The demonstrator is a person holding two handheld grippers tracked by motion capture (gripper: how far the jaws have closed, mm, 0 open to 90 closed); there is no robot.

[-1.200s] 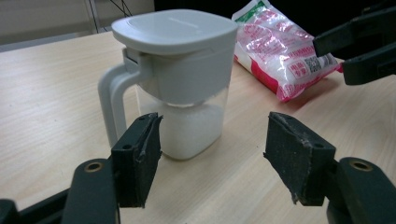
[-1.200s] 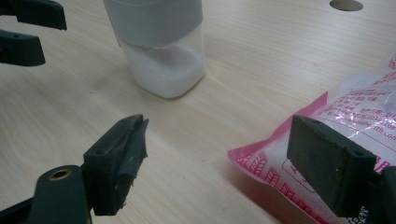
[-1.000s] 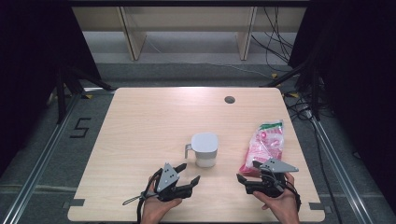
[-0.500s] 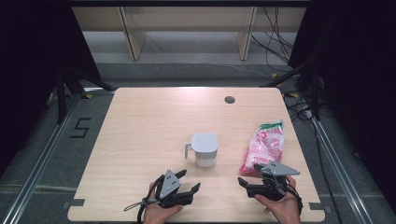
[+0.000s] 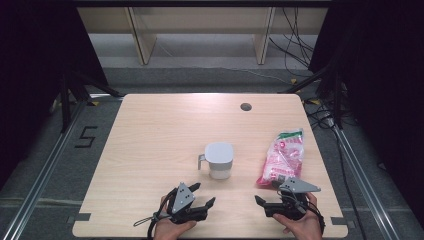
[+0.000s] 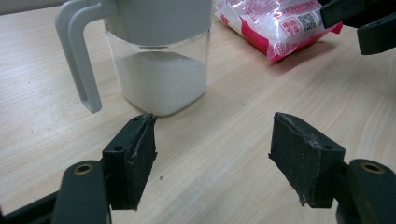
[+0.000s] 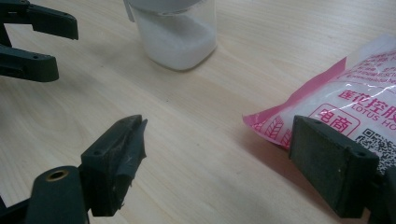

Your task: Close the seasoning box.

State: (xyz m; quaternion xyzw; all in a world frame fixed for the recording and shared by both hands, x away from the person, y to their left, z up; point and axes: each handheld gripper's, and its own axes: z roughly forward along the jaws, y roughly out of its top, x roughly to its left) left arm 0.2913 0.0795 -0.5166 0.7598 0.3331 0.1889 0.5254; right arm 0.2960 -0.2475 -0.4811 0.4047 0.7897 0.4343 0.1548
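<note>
Bench (image 5: 150,150): pale wood, carries all items; no work on it begun as far as can be judged.

Pink bag (image 5: 282,157): sealed packet of white granules with printed label, lying flat toward the right side of the bench, just ahead of the right tongs. Appears unopened; not gripped.

Lidded jug (image 5: 218,160): clear body, grey lid and handle, upright near the bench's middle, handle toward the left. Roughly a third full of white granules; lid on.

Left tongs (image 5: 204,194): near the front edge, jaws wide apart, empty, aimed at the jug.

Right tongs (image 7: 219,154): near the front edge, jaws wide apart, empty, one jaw close beside the bag's corner.

Status: opening stage; gripping, opening and pouring all remain.
</note>
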